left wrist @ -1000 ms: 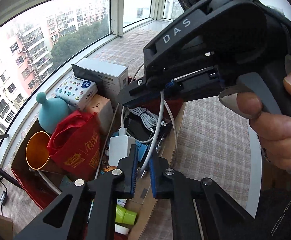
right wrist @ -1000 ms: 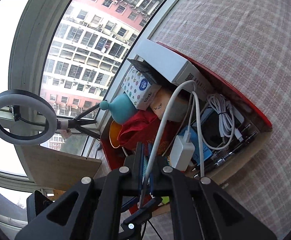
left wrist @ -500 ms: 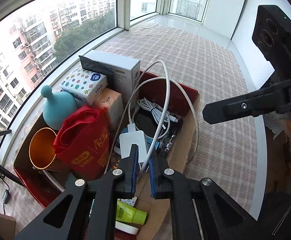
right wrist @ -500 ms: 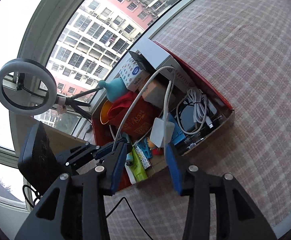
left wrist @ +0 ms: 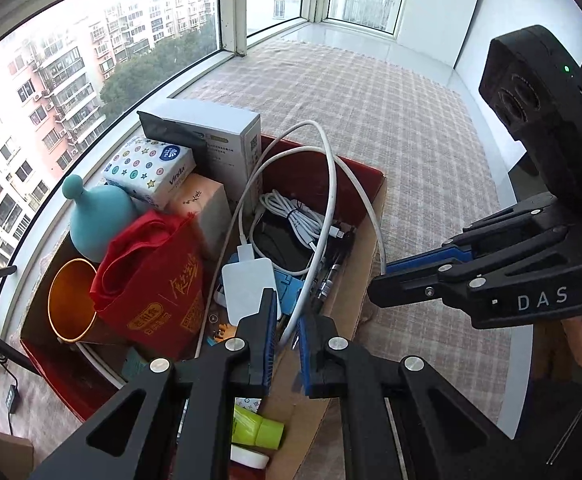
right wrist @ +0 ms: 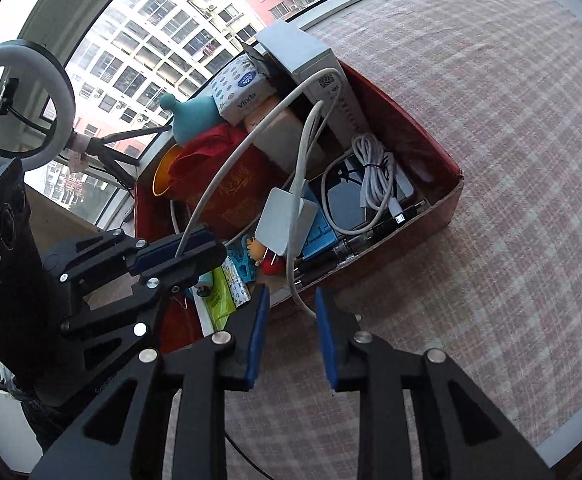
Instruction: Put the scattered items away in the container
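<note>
A red cardboard box (left wrist: 365, 168) (right wrist: 423, 140) on the checked cloth holds many items. A white charger brick (left wrist: 249, 286) (right wrist: 285, 220) lies in it, and its white cable (left wrist: 331, 184) (right wrist: 227, 160) loops up above the box. My left gripper (left wrist: 287, 344) (right wrist: 179, 256) is shut on this cable over the box's near end. My right gripper (right wrist: 291, 332) (left wrist: 387, 280) is open and empty just outside the box's near wall, and a cable end hangs between its blue pads without being held.
In the box are a red bag (left wrist: 159, 280), a teal vase (left wrist: 99, 216), an orange cup (left wrist: 69, 300), tissue packs (left wrist: 151, 168), a white carton (left wrist: 219, 136), a coiled white cable (left wrist: 291, 216) and a green tube (left wrist: 257, 428). A ring light (right wrist: 19, 100) stands by the window.
My right gripper has let go of the cable, opened, and drawn back from the box. The charger brick has settled lower in the box. My left gripper still grips the cable.
</note>
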